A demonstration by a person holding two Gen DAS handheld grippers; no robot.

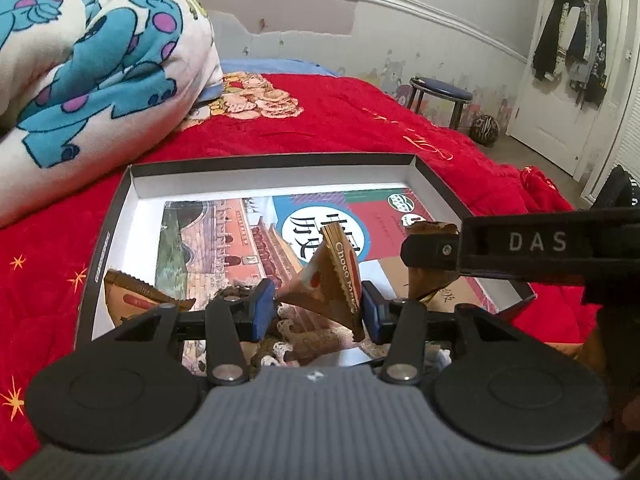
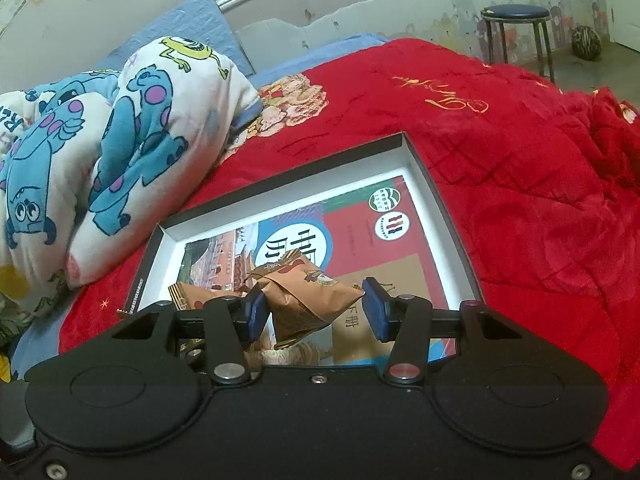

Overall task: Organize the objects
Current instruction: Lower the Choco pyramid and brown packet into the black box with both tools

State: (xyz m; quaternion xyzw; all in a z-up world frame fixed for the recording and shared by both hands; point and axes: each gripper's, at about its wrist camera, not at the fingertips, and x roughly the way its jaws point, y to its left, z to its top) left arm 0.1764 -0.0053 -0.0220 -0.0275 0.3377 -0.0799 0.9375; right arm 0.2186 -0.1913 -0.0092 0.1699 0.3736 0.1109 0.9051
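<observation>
Left wrist view: my left gripper (image 1: 319,310) jaws clench a Choco packet (image 1: 334,280) above the box (image 1: 276,166) on the red bed (image 1: 360,120). My right gripper (image 2: 316,309) jaws grasp another brown snack packet (image 2: 308,294) over the book (image 2: 360,240) inside.

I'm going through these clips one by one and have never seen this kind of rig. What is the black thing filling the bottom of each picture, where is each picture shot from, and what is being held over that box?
No robot here: a person holds a hand-operated two-finger gripper in each hand, and a fisheye camera on each looks forward along the fingers. The black body at the bottom is the gripper itself.

The left wrist view shows the left gripper pinching a brown Choco snack packet between its blue pads. The right gripper's arm reaches in from the right side of that view.

The right wrist view shows the right gripper around a crumpled brown wrapped snack.

Both hover over a shallow open box lying on a red bedspread. In the box lie a book and another packet. A cartoon blanket lies to the left.
</observation>
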